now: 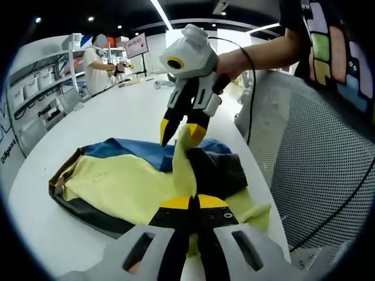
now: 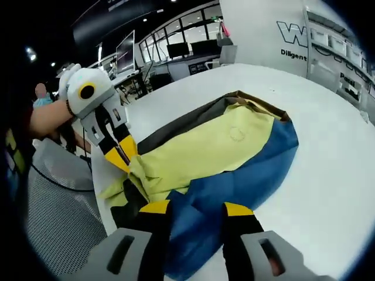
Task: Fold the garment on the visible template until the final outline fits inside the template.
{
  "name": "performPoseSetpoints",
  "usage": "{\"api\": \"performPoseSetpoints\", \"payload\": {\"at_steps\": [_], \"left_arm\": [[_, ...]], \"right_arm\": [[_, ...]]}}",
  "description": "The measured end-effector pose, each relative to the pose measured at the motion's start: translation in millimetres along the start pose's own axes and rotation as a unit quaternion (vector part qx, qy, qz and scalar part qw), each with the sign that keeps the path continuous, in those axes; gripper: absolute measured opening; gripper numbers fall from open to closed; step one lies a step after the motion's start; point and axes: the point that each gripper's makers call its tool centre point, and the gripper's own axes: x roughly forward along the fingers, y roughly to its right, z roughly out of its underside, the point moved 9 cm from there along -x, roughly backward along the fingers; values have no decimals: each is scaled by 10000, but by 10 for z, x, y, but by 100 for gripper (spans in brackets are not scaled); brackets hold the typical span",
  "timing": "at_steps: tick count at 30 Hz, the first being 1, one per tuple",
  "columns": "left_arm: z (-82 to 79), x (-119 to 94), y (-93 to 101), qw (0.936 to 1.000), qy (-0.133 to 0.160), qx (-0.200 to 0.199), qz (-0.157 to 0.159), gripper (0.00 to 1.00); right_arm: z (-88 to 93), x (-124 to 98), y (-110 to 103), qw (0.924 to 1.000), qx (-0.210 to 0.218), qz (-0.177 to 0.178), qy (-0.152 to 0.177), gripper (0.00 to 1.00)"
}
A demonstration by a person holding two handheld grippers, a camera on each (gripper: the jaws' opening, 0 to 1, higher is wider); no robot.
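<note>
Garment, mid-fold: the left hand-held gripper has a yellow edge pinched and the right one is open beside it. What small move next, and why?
Probably shut the right hand-held gripper on the fabric at its open jaws. The left hand-held gripper already pinches the garment by a raised yellow edge, while the rest lies crumpled on the white table. A second grip close by should let both carry the fold together.

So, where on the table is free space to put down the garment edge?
Bare table lies past the garment's blue side, and beyond it toward the shelves. It is crowded at the near corner, where left gripper and right gripper meet.
</note>
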Motion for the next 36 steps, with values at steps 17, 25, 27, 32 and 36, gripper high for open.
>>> {"api": "performPoseSetpoints", "payload": {"at_steps": [17, 25, 27, 32, 36], "left_arm": [[144, 81, 92, 9977, -678, -41, 74, 0], [182, 41, 129, 9969, -664, -375, -169, 0], [204, 27, 135, 9942, -633, -843, -229, 0], [200, 15, 179, 9936, -701, -791, -388, 0], [228, -42, 194, 9934, -748, -764, -421, 0]], "right_arm": [[60, 132, -78, 9951, -789, 76, -595, 3], [29, 146, -46, 9943, -860, 90, -630, 0], [22, 158, -37, 9951, -775, 84, -607, 0], [-3, 191, -54, 9946, -826, 73, -618, 0], [-28, 228, -88, 9947, -841, 38, -584, 0]]}}
